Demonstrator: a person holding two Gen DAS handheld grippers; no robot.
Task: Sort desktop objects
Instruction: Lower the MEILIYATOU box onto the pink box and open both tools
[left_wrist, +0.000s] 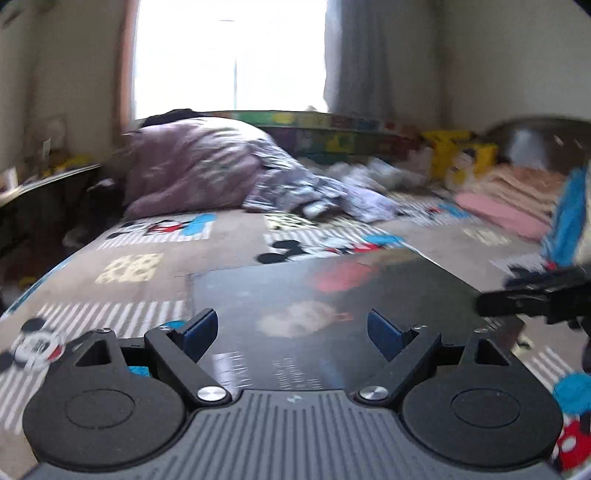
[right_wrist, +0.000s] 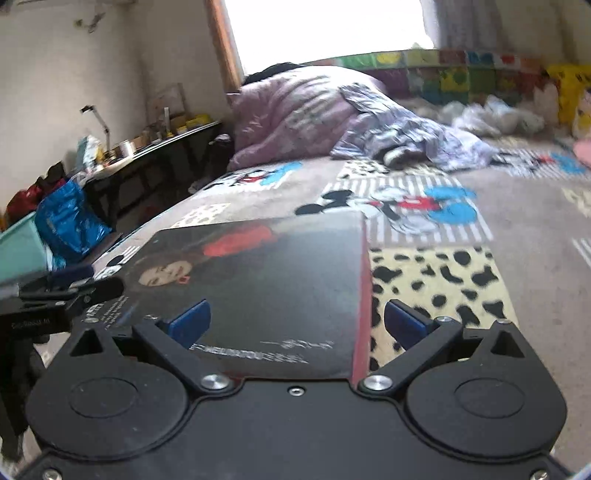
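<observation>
1. The bed (right_wrist: 524, 288), covered by a cartoon-mouse printed sheet in grey, cream and blue, carries everything in the foreground and runs back to the bright window (left_wrist: 229, 55).
2. A rumpled lilac quilt (left_wrist: 192, 166) lies heaped at the bed's far left, with a striped grey-blue cloth (right_wrist: 402, 136) spilling from its right side.
3. A colourful foam-tile panel (right_wrist: 454, 70) stands along the far edge of the bed, under the window.
4. A dark cluttered side table (right_wrist: 155, 151) stands off the bed's left edge, against the wall.
5. A shiny blue plastic bag (right_wrist: 66, 221) sits on the floor near that table.
6. The large flat dark book with a glossy portrait cover and red spine (right_wrist: 258, 280) lies on the bed near its front left edge, cover up; the print on it is too blurred to read.
7. The left gripper (left_wrist: 291, 332) hangs over the book's near part, its blue-padded jaws spread wide with nothing between them; whether they touch the cover I cannot tell.
8. The right gripper (right_wrist: 295, 321) has its jaws equally wide apart and empty, the left pad over the cover, the right pad over the spotted sheet just beyond the red spine.
9. Each gripper shows as a dark blurred shape at the edge of the other's view.
</observation>
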